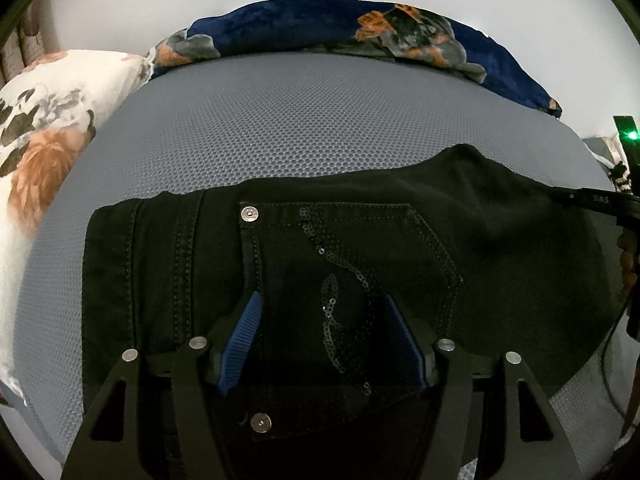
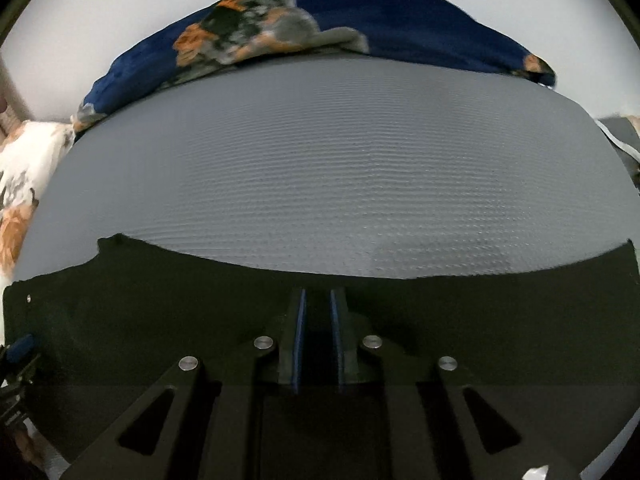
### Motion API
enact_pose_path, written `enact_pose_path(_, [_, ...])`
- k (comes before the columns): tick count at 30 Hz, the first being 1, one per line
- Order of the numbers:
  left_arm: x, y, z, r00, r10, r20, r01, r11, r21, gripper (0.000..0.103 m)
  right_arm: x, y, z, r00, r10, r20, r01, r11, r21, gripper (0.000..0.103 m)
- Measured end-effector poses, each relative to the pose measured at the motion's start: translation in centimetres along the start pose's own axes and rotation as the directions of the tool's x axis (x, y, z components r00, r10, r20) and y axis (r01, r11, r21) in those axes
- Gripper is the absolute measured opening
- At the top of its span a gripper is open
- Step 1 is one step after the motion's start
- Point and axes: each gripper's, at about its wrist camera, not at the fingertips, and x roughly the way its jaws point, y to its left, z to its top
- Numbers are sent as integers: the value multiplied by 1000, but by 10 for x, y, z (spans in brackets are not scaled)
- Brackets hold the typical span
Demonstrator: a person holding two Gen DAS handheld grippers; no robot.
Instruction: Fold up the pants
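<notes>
Item: black pants, flat on the grey mesh mattress, back pocket with sequin trim facing up; floral pillow and navy blanket beyond.

Left gripper: jaws spread over the pocket, nothing pinched.

Right gripper: jaws drawn nearly together above the leg cloth; whether a layer sits between them is hard to tell, the fabric being so dark.

Handling advice: pin the waist end flat, pinch both layers at the leg edge, carry it over low and square, then smooth out wrinkles.
</notes>
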Motion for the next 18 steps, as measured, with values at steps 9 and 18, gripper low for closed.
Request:
enact_pose_path(9, [-3, -3, -2, 1000, 26, 13, -26, 1000, 0, 65, -38, -13, -40, 996, 92, -16, -92, 996, -11, 23])
enact_pose_path(18, [-4, 0, -7, 998, 57, -9, -57, 998, -15, 72, -56, -74, -91, 994, 91, -57, -90, 996, 15, 18])
